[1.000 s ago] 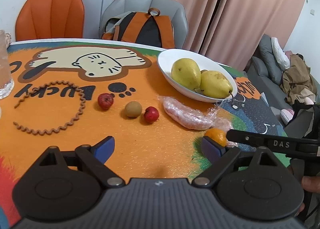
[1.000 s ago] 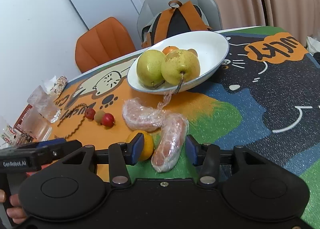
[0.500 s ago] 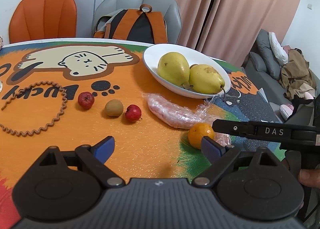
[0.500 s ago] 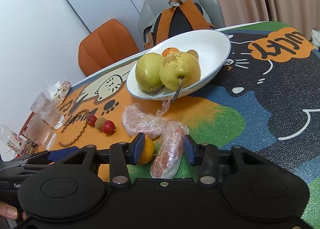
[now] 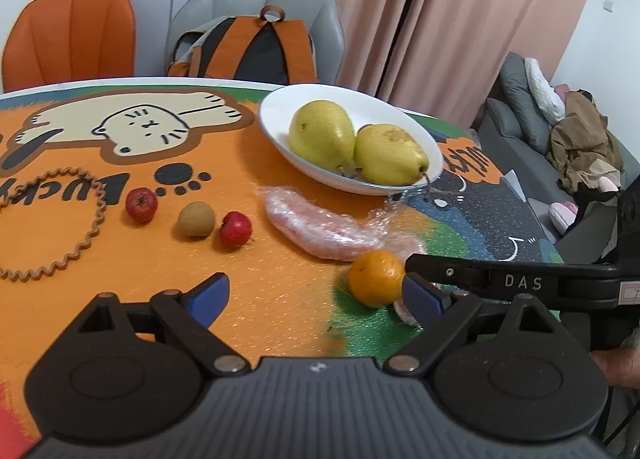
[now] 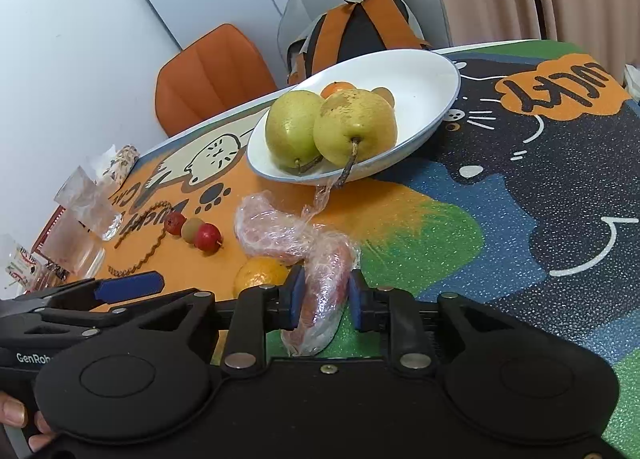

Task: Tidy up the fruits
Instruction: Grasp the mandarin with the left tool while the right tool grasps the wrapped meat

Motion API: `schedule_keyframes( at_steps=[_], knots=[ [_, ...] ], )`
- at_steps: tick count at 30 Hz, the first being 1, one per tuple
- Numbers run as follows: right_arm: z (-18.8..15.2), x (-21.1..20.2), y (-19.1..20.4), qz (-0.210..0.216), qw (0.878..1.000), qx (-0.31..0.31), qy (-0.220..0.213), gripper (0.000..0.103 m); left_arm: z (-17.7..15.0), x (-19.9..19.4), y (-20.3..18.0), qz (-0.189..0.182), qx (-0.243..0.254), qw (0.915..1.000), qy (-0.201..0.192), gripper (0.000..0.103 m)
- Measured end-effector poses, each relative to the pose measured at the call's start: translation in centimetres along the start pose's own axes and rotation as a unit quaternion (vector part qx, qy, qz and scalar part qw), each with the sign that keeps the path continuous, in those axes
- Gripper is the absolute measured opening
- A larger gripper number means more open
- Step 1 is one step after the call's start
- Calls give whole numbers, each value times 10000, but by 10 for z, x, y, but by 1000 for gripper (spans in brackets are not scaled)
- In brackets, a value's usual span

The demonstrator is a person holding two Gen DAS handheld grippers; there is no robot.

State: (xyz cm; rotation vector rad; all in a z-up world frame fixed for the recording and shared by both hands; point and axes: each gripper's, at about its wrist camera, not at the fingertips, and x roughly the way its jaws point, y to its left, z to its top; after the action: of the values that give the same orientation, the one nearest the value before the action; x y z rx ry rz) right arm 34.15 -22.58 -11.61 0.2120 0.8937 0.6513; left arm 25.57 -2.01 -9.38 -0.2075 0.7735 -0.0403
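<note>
A white bowl (image 5: 280,127) (image 6: 432,95) holds two yellow-green pears (image 5: 320,135) (image 6: 352,127), with a small orange and a brown fruit behind them. On the mat lie two plastic-wrapped fruits (image 5: 316,223) (image 6: 276,231), an orange (image 5: 375,277) (image 6: 260,277), two small red fruits (image 5: 141,204) (image 5: 235,229) and a small brown fruit (image 5: 196,219). My right gripper (image 6: 324,301) is shut on the nearer wrapped fruit (image 6: 324,291). My left gripper (image 5: 316,297) is open and empty, its right fingertip beside the orange.
A wavy brown ring (image 5: 60,227) lies on the mat's left. Clear glasses (image 6: 86,205) and packets stand at the table's left edge. An orange chair (image 5: 68,35) and a grey chair with a backpack (image 5: 244,47) stand behind the table. A sofa (image 5: 520,127) is at right.
My right gripper has closed from open around the nearer wrapped fruit. My left gripper has shifted right, so the orange now sits inside its right fingertip.
</note>
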Motion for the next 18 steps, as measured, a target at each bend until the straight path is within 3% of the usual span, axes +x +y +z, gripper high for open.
schedule_keyframes(
  at_steps=[18],
  knots=[
    [-14, -35, -26, -253, 9993, 168, -218, 16, -8, 20, -38, -304, 375, 9988, 100, 87]
  ],
)
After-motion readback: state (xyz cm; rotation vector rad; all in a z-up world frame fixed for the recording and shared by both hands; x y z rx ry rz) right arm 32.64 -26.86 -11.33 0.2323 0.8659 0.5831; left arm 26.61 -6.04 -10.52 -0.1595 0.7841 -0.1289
